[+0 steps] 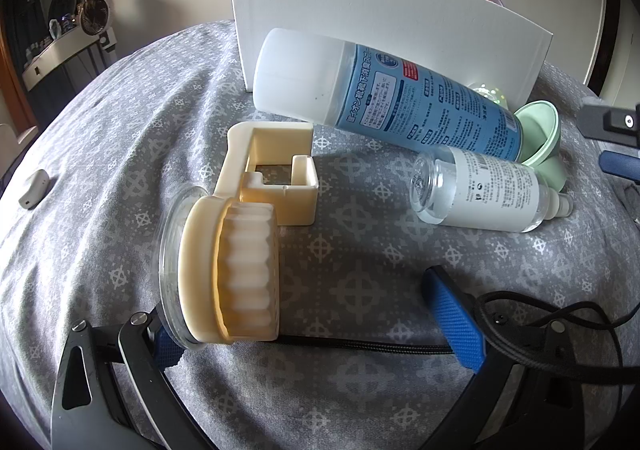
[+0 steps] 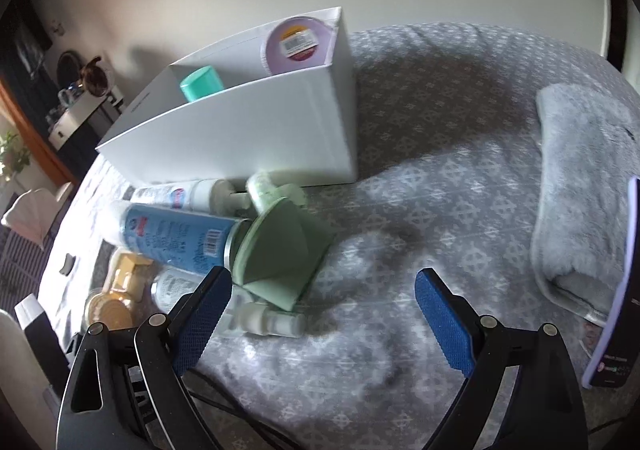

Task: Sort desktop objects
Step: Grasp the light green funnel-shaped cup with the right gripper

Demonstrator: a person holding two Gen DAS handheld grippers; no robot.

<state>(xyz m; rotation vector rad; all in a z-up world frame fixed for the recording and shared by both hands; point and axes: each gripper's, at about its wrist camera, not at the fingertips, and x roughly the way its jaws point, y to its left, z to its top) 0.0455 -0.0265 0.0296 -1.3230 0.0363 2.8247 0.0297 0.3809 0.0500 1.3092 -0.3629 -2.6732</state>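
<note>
Left gripper (image 1: 316, 314): jaws spread wide, nothing pressed between them. The left blue textured pad (image 1: 166, 350) sits just behind a cream plastic clamp-like holder with a ribbed round knob and clear disc (image 1: 228, 270); whether it touches cannot be told. The right pad stands clear over bare cloth. A black braided cable (image 1: 360, 344) runs across between the fingers.

Right gripper (image 2: 320, 314): jaws wide apart, only cloth between them. Its left blue pad (image 2: 202, 316) overlaps, in view, a small clear spray bottle with a white label (image 2: 264, 320) lying on its side; contact is unclear.

Just beyond lies the cluster. A pale green plastic funnel-shaped piece (image 2: 280, 246) rests on its side against the base of a blue-labelled spray can with a translucent white cap (image 2: 176, 230), also lying down. Behind those, a white pump bottle (image 2: 188, 191) lies along the foot of a white cardboard box (image 2: 240, 137).

The box stands far centre on a grey patterned tablecloth (image 2: 420, 189). Inside it are a teal-capped container (image 2: 200, 83) at the left and a lilac round tub with a barcode sticker (image 2: 298, 43) at the right.

Far right lies a folded grey fleecy towel (image 2: 580, 189). At the right edge is a phone with a lilac case (image 2: 612, 310).
</note>
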